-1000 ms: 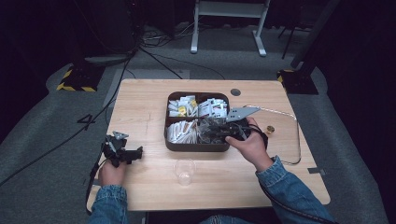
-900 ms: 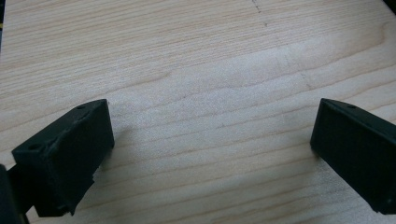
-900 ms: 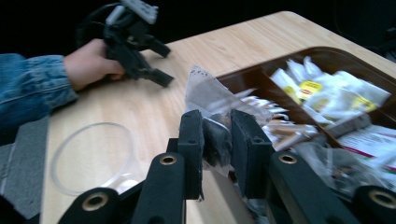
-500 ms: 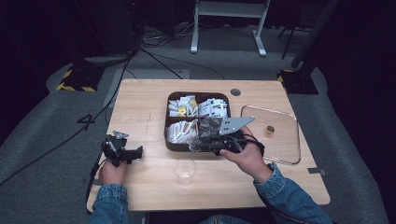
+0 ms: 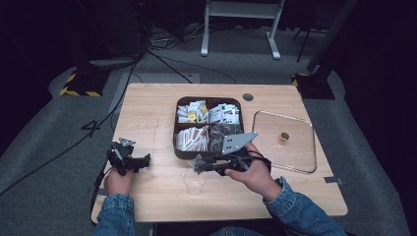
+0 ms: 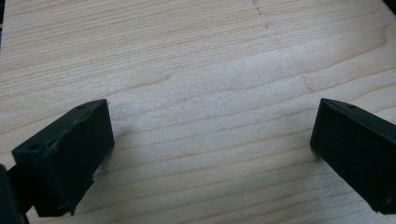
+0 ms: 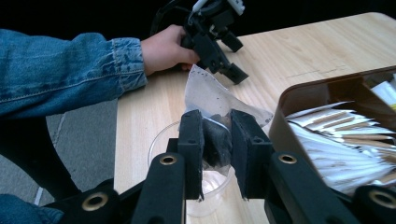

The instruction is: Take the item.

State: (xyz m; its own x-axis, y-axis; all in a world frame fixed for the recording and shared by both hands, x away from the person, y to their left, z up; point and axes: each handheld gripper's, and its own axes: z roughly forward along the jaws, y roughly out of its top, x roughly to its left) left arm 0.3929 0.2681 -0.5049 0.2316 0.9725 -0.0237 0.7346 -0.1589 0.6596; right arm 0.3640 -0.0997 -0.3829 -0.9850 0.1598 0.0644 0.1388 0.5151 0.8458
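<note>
Step in hand: the right gripper (image 7: 217, 140) is carrying a tea bag (image 7: 215, 109) from the compartment box (image 5: 178, 147) toward the clear plastic cup (image 5: 193, 182).
Right gripper state: its jaws are pinching the tea bag by its dark lower part; the translucent upper part is standing free above the pads.
Tea bag location: it is hanging just above the near rim of the clear plastic cup, beside the box's outer wall, not yet inside the cup.
Tea bag appearance: a small translucent sachet, crumpled, with dark contents gathered at the clamped end.
Left gripper (image 5: 129, 160) state: its jaws are standing spread, holding nothing, resting low over bare table (image 6: 196, 70), well apart from the cup.
Next move, as judged: centring the sachet over the cup mouth, lowering, then releasing.
Risk, as judged: the light cup is likely tipping if its rim gets nudged.
</note>
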